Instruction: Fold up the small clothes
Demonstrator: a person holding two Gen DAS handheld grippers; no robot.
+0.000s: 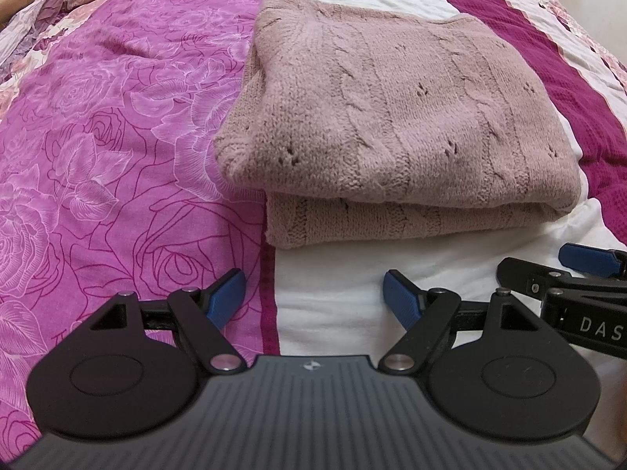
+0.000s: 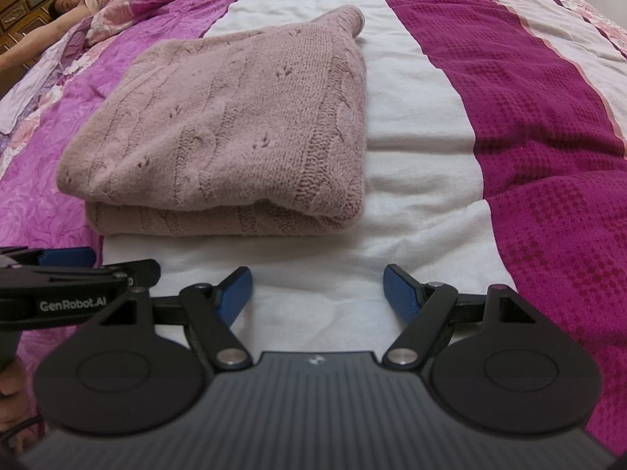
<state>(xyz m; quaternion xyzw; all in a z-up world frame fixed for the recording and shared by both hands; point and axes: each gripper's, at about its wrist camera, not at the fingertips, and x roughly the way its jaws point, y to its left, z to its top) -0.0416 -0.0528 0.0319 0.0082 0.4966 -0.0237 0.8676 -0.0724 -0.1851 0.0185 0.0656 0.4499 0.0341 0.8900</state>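
**Inspector:** State the garment's position.

**Operator:** I see the dusty-pink cable-knit sweater (image 1: 392,117) folded in a thick stack on the bed, straddling the floral magenta panel (image 1: 98,156) and the white stripe (image 1: 333,282) of the bedspread. It lies just ahead of my left gripper (image 1: 313,297) and ahead-left of my right gripper (image 2: 317,293), touching neither.

**Inspector:** Gripper condition?

**Operator:** Both stand spread wide, blue pads (image 2: 399,297) apart, holding nothing, side by side over the white stripe.

**Inspector:** Surroundings?

**Operator:** A dark-magenta waffle-textured stripe (image 2: 529,137) runs to the right. A person (image 2: 66,0) lies at the far left by a carved wooden headboard (image 2: 19,15).
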